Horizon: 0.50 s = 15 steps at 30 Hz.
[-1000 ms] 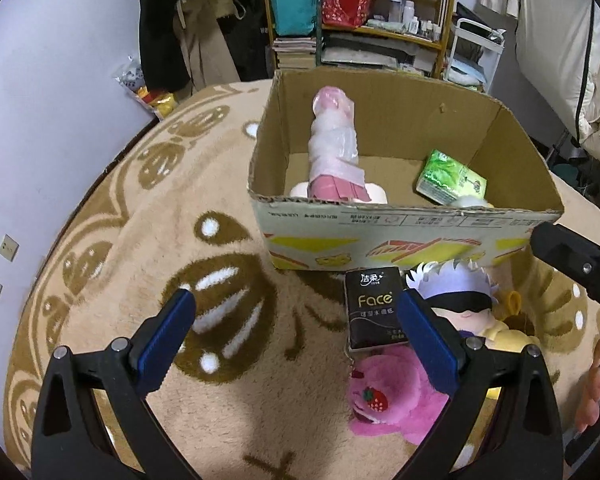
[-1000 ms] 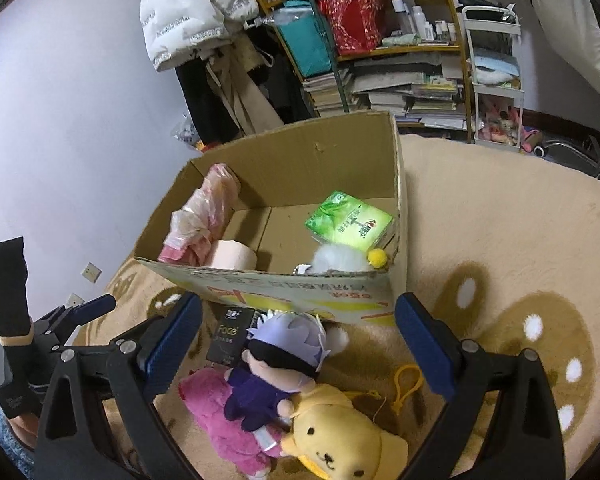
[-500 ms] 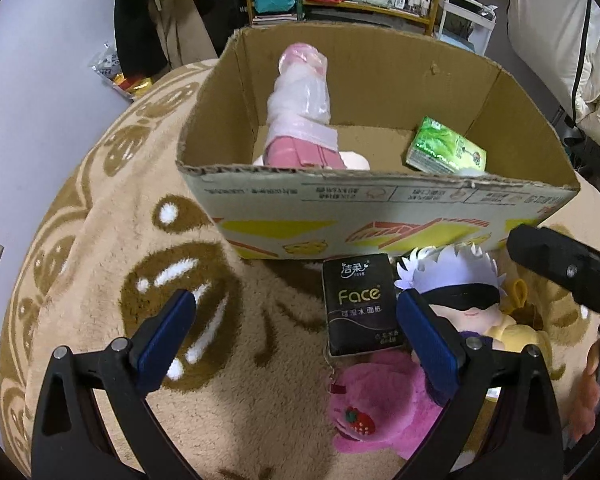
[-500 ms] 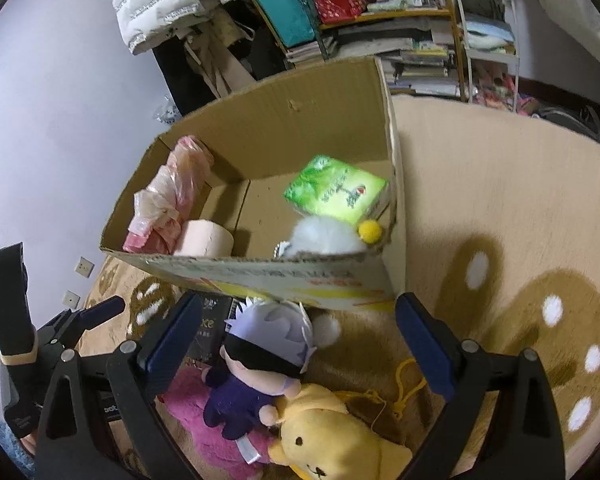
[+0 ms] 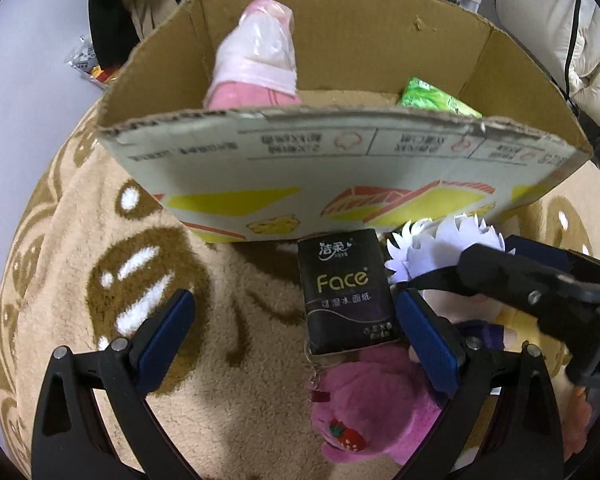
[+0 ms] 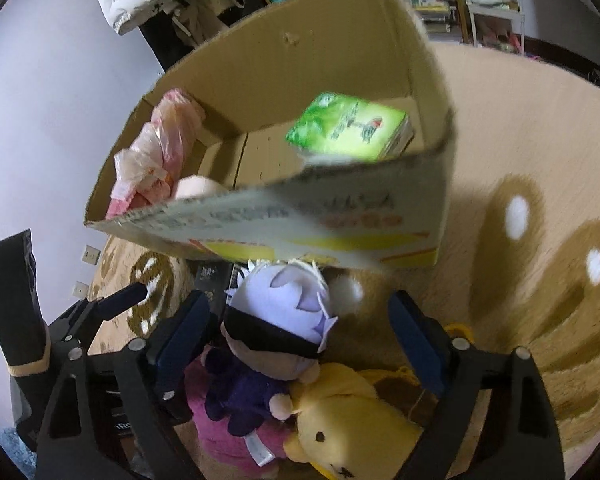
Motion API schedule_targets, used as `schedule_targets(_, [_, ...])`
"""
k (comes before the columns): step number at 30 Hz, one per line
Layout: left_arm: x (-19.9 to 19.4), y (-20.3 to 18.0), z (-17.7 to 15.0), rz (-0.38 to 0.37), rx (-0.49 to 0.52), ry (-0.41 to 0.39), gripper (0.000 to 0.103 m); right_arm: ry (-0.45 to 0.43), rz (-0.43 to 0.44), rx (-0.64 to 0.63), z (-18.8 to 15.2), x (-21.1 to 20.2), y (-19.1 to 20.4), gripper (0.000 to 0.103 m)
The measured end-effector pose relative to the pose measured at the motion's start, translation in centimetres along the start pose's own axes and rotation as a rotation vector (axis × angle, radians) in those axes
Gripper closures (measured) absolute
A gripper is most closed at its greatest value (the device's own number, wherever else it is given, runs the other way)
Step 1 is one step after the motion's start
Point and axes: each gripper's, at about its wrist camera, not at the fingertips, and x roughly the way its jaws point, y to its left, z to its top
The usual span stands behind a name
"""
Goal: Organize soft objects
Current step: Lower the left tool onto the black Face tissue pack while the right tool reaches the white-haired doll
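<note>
1. My left claw (image 5: 292,332) stands wide apart, blue pads low over the beige-and-brown patterned plush rug (image 5: 80,272). It holds nothing; the black rectangular tissue pack (image 5: 346,292) lies between its fingers, close to the right pad, though I cannot tell if they touch.
2. My right claw (image 6: 300,344) is also spread wide and grips nothing. Between its fingers sits the plush doll with white spiky hair, a black blindfold and dark purple clothes (image 6: 276,332), its head near the left pad.
3. The doll lies on top of a magenta plush toy with a strawberry on it (image 5: 364,408), and a yellow plush bear (image 6: 348,420) lies just beside the doll, all on the rug right in front of the box.
4. The open brown cardboard box (image 5: 340,176) holds a pink bundle wrapped in clear plastic (image 5: 260,60) leaning in its left corner and a green soft tissue pack (image 6: 348,128) at the right.
5. Writing: the black pack reads "Face" in gold, with Chinese characters above and below it. The box's front has yellow and red graphics and upside-down small print, too small for me to read.
</note>
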Motion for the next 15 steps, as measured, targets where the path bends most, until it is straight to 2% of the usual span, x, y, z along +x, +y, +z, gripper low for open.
schedule_targets(6, [1.2, 0.0, 0.0, -0.007, -0.011, 0.024, 0.003, 0.042, 0.010, -0.008, -0.2, 1.4, 0.5, 0.025])
schedule_targets(12, [2.3, -0.1, 0.8, -0.014, -0.023, 0.035, 0.004, 0.057, 0.055, -0.005, -0.1, 1.9, 1.2, 0.041])
schedule_targets(15, [2.8, 0.0, 1.0, -0.026, -0.030, 0.039, 0.008, 0.060, 0.057, -0.013, -0.1, 1.9, 1.6, 0.044])
